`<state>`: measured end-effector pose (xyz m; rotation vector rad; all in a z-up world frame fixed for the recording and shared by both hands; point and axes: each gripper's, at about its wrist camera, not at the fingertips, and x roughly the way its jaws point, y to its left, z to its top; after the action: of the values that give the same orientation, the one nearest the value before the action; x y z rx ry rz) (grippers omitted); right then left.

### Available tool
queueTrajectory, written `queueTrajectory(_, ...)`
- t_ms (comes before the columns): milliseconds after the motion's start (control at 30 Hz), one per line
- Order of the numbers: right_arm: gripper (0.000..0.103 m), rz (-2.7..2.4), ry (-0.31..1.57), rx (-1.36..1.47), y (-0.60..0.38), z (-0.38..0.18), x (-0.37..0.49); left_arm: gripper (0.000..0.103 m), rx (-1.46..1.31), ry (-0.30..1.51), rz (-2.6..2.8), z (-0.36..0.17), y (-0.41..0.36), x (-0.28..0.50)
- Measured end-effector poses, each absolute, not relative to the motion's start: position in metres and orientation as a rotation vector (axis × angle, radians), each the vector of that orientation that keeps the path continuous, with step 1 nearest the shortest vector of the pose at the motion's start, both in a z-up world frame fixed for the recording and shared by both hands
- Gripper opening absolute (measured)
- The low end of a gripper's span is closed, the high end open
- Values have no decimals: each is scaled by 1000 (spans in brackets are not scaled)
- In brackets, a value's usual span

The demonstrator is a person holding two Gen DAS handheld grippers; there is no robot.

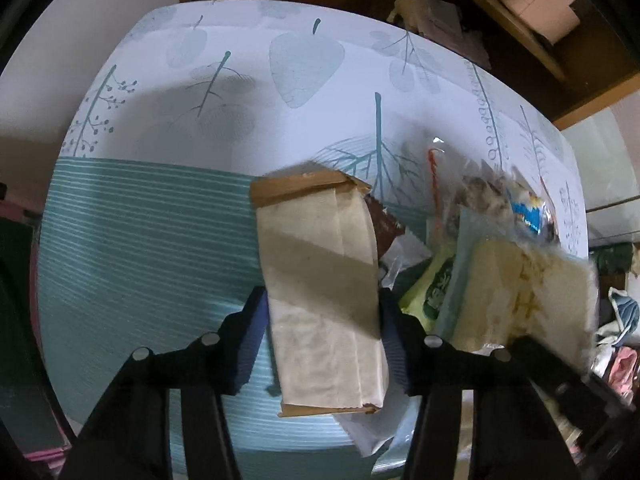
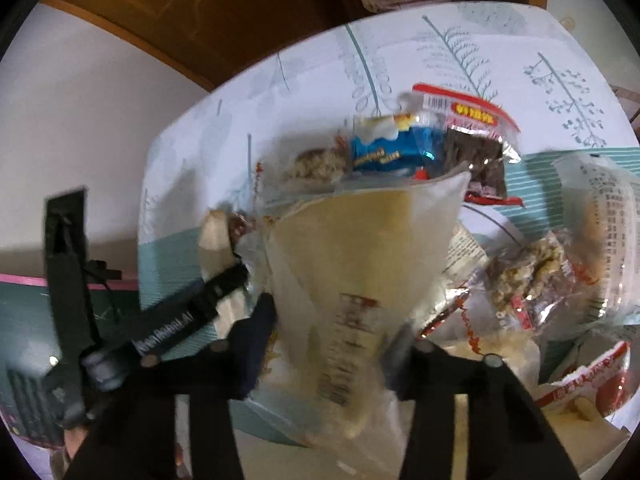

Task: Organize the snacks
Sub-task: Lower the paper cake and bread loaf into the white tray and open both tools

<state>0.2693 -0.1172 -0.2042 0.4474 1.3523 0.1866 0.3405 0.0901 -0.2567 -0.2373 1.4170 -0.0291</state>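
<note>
We hold a beige paper packet (image 1: pixel 320 284) in the left gripper (image 1: pixel 322 340), jaws pinching it across its width, one pad on each long edge. It sits lifted over the teal striped part of the tablecloth (image 1: pixel 140 248), brown folded top pointing away from us. Gripping the sides looks deliberate to us: it keeps the flat pack level for laying down on the free cloth to the left.

The right gripper (image 2: pixel 332 344) pinches a pale translucent bag (image 2: pixel 360 248) at its lower end, so the bag fans upward and outward from the jaws. The frame is blurred, so we cannot tell if the bag is clear of the pile or dragging on it. The left gripper's body shows at the left edge of the right wrist view, just beside this bag, so both hands work the same heap.

The remaining snacks are bunched on the right side of the table: a blue packet (image 2: pixel 388 152), a red-topped bag (image 2: pixel 476 136) with dark contents, a clear nut bag (image 2: pixel 528 276), a red-and-white cup (image 2: pixel 592 380) at lower right. A green-and-yellow pack (image 1: pixel 432 284) lies under the pale bag in the left wrist view.

We judge sorting is early: most items are piled up, left cloth unused.
</note>
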Motion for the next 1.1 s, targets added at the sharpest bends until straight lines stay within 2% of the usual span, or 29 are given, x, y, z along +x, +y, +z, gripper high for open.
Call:
queueTrajectory(100, 32, 196, 1320, 432, -120, -190, 262, 52, -245, 1389, -25, -248, 95, 328)
queueTrajectory(200, 29, 205, 1290, 389, -124, -174, 254, 52, -245, 1354, -35, -229, 109, 310)
queueTrajectory(533, 27, 246, 1089, 386, -136, -85, 205, 52, -123, 1158, -255, -87, 104, 221)
queueTrajectory(733, 27, 272, 968, 345, -149, -20, 134, 52, -103, 1116, -398, -36, 79, 155)
queueTrajectory(900, 28, 261, 962, 327, -164, -7, 71, 53, -96, 1130, -462, -32, 55, 103)
queueTrajectory(1100, 28, 179, 1058, 283, -177, -44, 24, 53, -41, 1214, -470, -70, 21, 71)
